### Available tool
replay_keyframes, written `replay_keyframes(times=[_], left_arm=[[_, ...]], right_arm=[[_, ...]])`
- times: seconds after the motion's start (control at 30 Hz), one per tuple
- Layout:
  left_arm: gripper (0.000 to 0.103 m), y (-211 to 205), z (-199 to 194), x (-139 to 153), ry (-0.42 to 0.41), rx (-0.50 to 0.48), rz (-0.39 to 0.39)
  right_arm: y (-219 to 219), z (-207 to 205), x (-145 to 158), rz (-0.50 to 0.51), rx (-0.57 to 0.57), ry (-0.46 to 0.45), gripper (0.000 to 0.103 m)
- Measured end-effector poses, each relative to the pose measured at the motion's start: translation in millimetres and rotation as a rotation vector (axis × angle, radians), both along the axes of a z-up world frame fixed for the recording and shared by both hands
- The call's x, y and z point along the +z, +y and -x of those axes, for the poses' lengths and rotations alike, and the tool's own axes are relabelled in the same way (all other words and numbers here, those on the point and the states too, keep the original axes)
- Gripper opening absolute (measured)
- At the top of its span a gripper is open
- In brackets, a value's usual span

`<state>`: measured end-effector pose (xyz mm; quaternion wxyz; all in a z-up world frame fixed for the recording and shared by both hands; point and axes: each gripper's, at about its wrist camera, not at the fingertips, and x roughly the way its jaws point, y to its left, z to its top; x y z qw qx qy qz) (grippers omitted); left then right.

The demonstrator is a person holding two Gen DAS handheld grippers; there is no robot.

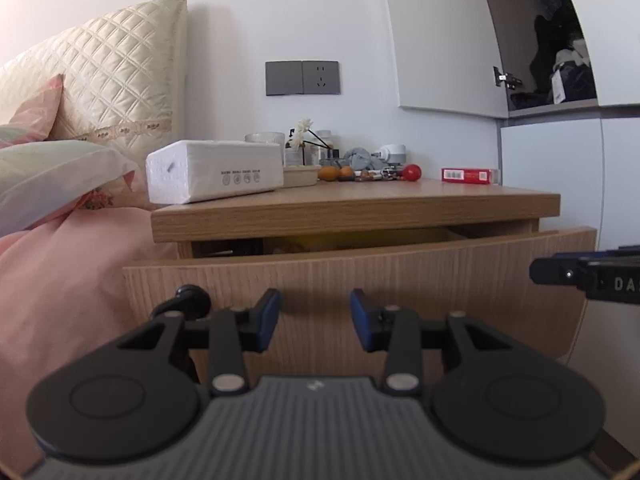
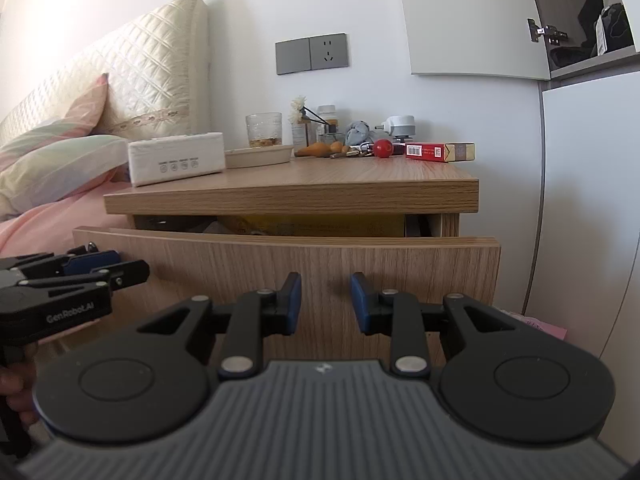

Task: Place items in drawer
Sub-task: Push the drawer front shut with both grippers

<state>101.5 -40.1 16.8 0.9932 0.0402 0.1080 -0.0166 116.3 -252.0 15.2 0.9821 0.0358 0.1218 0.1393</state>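
Observation:
A wooden nightstand [image 1: 356, 204] [image 2: 292, 190] has its top drawer [image 1: 360, 280] [image 2: 288, 264] pulled partly open, with yellowish contents dimly visible inside. On top lie a white tissue pack [image 1: 214, 170] [image 2: 176, 158], a red box [image 1: 468, 175] [image 2: 438, 151], a red ball [image 1: 412, 172] [image 2: 383, 148], keys and small orange items [image 1: 336, 173] [image 2: 324, 149]. My left gripper [image 1: 315, 320] is open and empty in front of the drawer face. My right gripper [image 2: 325, 302] is open and empty, also before the drawer front. Each gripper shows at the other view's edge.
A bed with pink bedding [image 1: 60, 280] and pillows [image 2: 60, 160] lies left of the nightstand. A glass [image 2: 264, 130], a shallow tray [image 2: 258, 156], a diffuser, bottles and a plug adapter [image 2: 400, 126] stand at the back. White wardrobe doors [image 2: 592, 200] stand right.

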Motion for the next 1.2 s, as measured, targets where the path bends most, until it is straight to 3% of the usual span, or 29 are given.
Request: replay_keyframes(times=[0.67, 1.2], left_arm=[[0.042, 12.6, -53.4, 8.5, -0.031, 0.008, -0.015], [0.042, 15.8, -61.9, 4.1, -0.024, -0.007, -0.028]], right_arm=[[1.3, -53.1, -7.2, -0.042, -0.044, -0.025, 0.029], [1.5, -59.0, -6.8, -0.07, -0.049, -0.019, 0.029]])
